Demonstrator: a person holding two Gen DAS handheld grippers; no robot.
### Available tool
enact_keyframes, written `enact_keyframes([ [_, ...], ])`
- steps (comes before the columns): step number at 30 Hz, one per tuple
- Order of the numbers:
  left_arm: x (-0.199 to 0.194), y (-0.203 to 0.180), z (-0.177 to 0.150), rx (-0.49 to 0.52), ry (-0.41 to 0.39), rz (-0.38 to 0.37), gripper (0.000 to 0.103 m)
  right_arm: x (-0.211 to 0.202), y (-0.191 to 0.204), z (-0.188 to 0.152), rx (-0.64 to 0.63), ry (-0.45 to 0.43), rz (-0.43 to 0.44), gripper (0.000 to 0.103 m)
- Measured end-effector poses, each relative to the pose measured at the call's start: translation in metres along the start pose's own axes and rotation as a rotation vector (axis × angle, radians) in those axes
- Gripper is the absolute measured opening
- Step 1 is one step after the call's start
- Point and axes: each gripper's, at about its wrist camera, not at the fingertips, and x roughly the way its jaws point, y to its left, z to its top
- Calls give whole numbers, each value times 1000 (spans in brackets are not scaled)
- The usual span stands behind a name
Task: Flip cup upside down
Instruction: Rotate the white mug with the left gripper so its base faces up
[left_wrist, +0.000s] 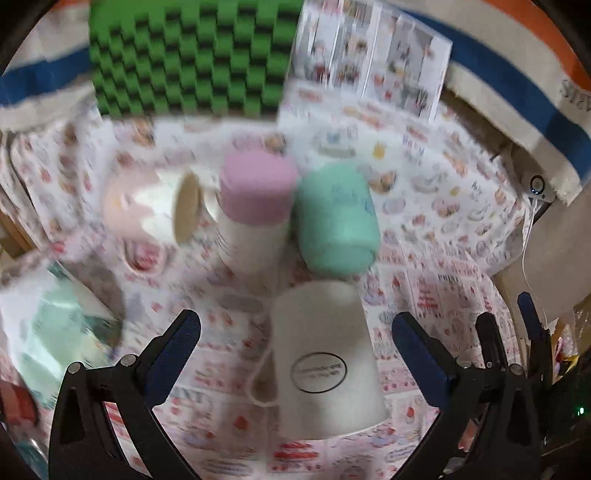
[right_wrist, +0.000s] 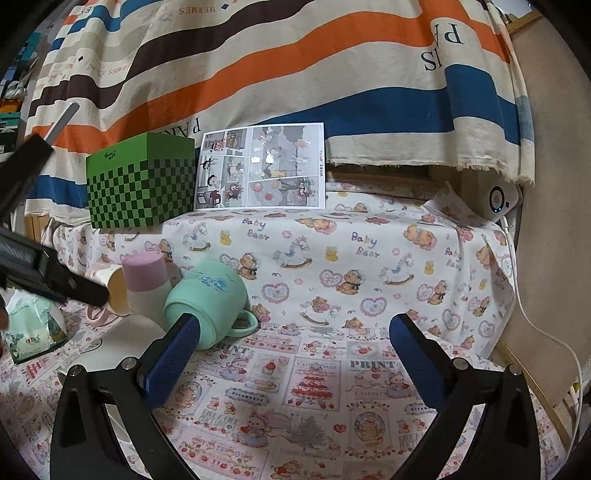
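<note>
A white cup (left_wrist: 325, 373) with a round black logo stands upside down on the patterned cloth, between the fingers of my left gripper (left_wrist: 295, 350), which is open and not touching it. It also shows in the right wrist view (right_wrist: 118, 343), partly hidden by a finger. A mint green mug (left_wrist: 338, 221) (right_wrist: 207, 299) lies upside down and tilted. A pink mug (left_wrist: 147, 206) (right_wrist: 110, 291) lies on its side. A white bottle with a pink cap (left_wrist: 255, 199) (right_wrist: 146, 284) stands upright. My right gripper (right_wrist: 295, 354) is open and empty over the cloth.
A green checkered box (right_wrist: 142, 181) and a comic sheet (right_wrist: 262, 168) stand at the back against a striped cloth. A green tissue pack (right_wrist: 33, 328) lies at the left. A white device with a cable (right_wrist: 500, 199) sits at the right.
</note>
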Motion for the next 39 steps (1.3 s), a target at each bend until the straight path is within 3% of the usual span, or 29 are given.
enact_keyframes([
  [5, 36, 7, 3, -90, 153, -20, 103, 2, -5, 0, 25, 4, -42, 103],
  [9, 51, 15, 8, -179, 203, -79, 102, 7, -11, 0, 51, 28, -44, 103],
  [13, 64, 9, 9, -181, 246, -111, 101, 10, -15, 0, 69, 47, -39, 103],
  [17, 76, -1, 7, -154, 299, -89, 86, 12, -14, 0, 67, 54, -48, 103],
  [21, 74, -6, 9, -130, 251, -61, 77, 10, -11, 0, 52, 47, -48, 103],
  [27, 47, -17, 6, -8, 129, 7, 77, 9, -9, 0, 38, 38, -53, 103],
  [35, -24, -40, -8, 200, -166, 113, 76, 10, -13, 0, 63, 46, -71, 103],
  [39, -36, -46, -13, 247, -242, 142, 76, 10, -12, 0, 55, 45, -72, 103],
])
